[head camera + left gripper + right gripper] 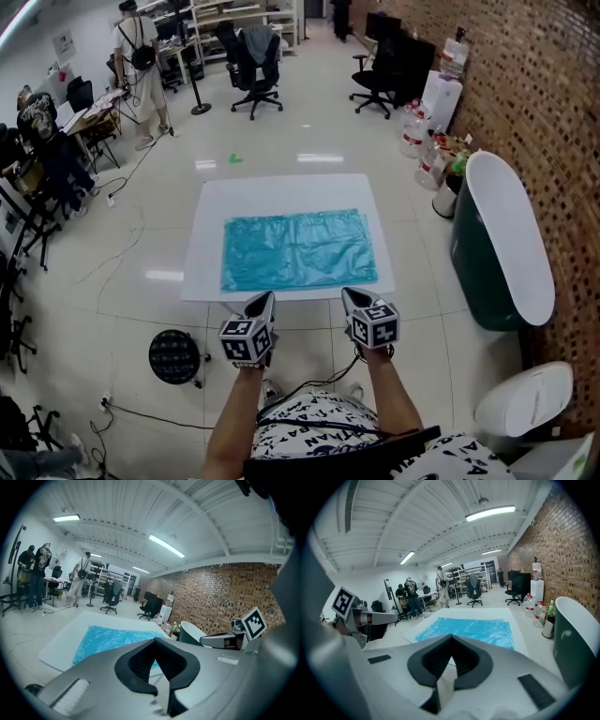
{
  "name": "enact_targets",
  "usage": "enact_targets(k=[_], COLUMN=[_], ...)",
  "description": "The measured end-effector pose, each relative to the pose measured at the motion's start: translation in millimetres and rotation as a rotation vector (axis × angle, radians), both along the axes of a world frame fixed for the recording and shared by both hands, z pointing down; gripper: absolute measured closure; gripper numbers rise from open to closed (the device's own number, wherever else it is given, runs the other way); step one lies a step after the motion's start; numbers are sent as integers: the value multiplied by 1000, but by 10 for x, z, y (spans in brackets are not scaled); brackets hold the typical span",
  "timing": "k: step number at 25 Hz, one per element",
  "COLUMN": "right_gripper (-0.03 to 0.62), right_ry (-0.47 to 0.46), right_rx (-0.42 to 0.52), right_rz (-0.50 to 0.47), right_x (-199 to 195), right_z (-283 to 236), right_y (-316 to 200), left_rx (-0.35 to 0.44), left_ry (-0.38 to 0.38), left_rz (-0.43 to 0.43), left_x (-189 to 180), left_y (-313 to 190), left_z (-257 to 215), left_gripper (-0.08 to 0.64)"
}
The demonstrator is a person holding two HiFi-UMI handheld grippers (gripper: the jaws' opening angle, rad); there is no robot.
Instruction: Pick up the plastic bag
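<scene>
Head view, bag: the blue plastic bag (298,249) lies flat and spread out on the white table (281,192), inside its edges, its long side across the view.
Head view, grippers: the left gripper (264,300) and right gripper (352,296) sit side by side at the table's near edge, tips toward the bag but apart from it.
Left gripper view, jaws: the tips meet at a point and nothing is pinched between them. The bag (108,639) shows beyond them, flat, with bare table (61,641) around it.
Left gripper view, neighbour: the right gripper (232,639) is level alongside.
Right gripper view, jaws: also drawn together, with nothing in them. The bag (468,629) is ahead and lower, wrinkled but lying down.
Right gripper view, neighbour: the left gripper (361,617) is off to the side, clear of the film.
Stage, judged: a flat bag and two empty grippers at the edge fit an approach to it, or a bag laid back down. I cannot tell which.
If a pick follows, judged: thin film lying flat gives little to bite. A jaw would have to part, come in low at the near hem or a raised wrinkle, and close on film only, not scrape the table.
Risk, judged: slick plastic may slip out of a shallow pinch.
</scene>
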State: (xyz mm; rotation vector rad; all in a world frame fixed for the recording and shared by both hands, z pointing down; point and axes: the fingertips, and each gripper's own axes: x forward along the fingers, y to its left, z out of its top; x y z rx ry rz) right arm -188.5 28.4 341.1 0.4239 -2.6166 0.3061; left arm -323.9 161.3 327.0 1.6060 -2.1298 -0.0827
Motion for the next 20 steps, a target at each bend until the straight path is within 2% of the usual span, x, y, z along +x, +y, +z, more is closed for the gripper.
enact_targets(k=[20], right_gripper=[592], right_ry=[3], right_rx=[-2], right_rz=[2], right_x=[-25], right_z=[-49], right_y=[-70], left_rx=[-5], left_ry=[3], left_rz=[2], left_x=[-32], left_y=[-88], left_z=[-23], left_gripper=[558])
